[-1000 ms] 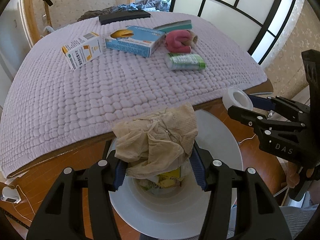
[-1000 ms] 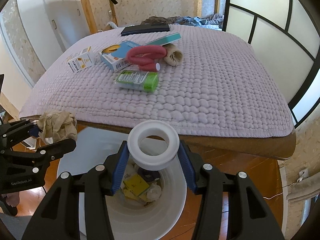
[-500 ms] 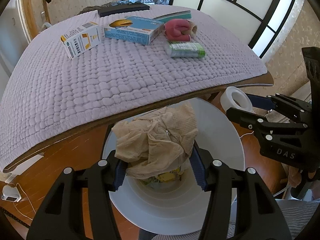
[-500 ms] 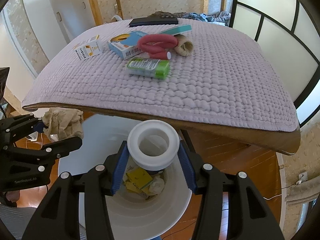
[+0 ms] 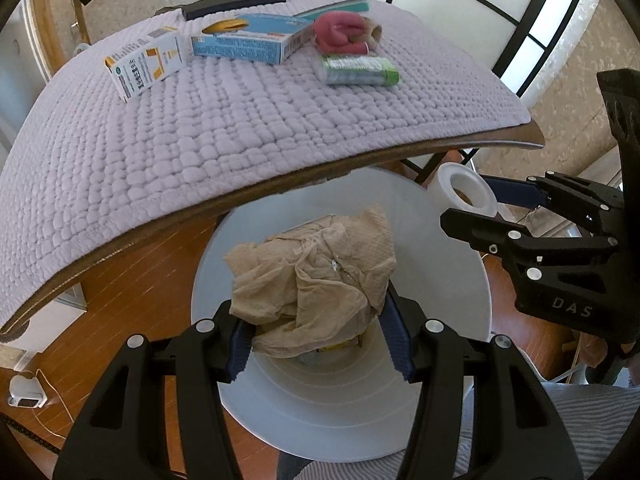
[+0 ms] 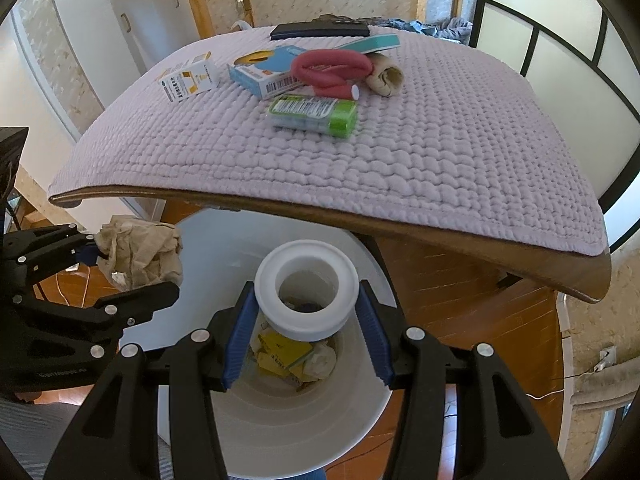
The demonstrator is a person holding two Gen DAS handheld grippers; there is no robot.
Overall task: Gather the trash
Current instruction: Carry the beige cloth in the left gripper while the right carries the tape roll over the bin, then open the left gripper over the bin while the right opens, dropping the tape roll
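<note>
The left gripper [image 5: 316,332] is clamped on a crumpled tan paper wad [image 5: 316,276]; both blue pads press its sides. The wad has no clear long axis; it bulges upward out of the jaws and sits over the mouth of the white trash bin [image 5: 452,292].

To its right, the right gripper [image 6: 306,340] is closed on a white tape roll [image 6: 306,300], with the pads bearing on opposite sides of the rim. The roll's axis runs roughly along the fingers, so its open core faces the right wrist camera, and bin contents are visible through the core. The roll is also held over the bin.

Inside the bin: yellow packaging [image 6: 284,354] and pale crumpled paper [image 6: 320,360] lie at the bottom.

On the quilted lavender table cover [image 6: 400,152], left to right: a white and orange carton [image 6: 188,80], a blue box [image 6: 264,70], a pink looped tube [image 6: 332,70] with a tan roll [image 6: 386,78] just beside it, and a green-capped clear case [image 6: 314,114] nearer the table edge. A dark flat item [image 6: 320,31] lies at the far edge.

Compared with the frames one second earlier, both grips are unchanged. The table edge now sits higher in both views, and more of the bin opening is exposed beneath each held item.
</note>
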